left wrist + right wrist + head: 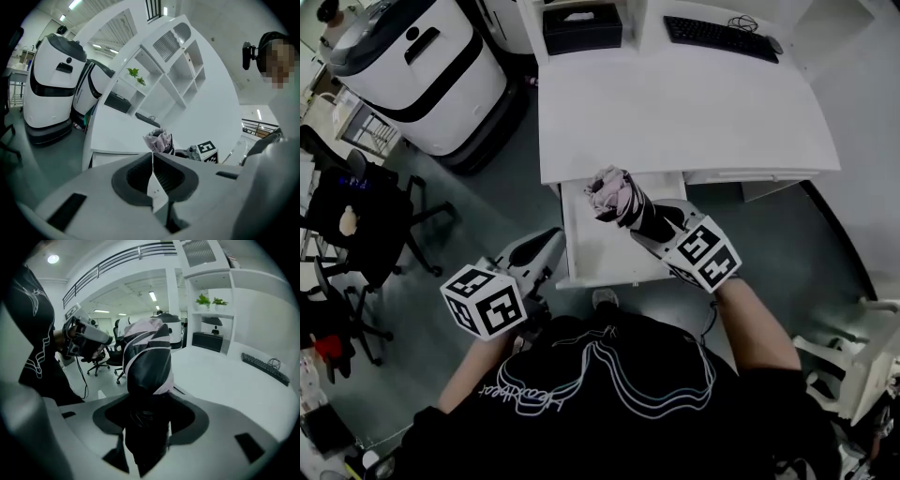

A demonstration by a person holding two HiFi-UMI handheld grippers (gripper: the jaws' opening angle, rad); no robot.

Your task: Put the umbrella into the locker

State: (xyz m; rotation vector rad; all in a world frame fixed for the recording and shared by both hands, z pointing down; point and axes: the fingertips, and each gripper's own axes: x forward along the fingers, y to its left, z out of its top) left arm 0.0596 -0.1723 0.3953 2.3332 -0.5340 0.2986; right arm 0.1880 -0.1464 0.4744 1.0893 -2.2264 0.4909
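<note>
Folded umbrella (617,199): pinched by its dark body in the right claw (656,227), fabric end angled out above the pulled-out white locker (591,253) under the desk (675,112) edge, apparently lined up for lowering in. Left claw (546,246): pressed together, empty, beside the locker's left side, likely on standby.
</note>
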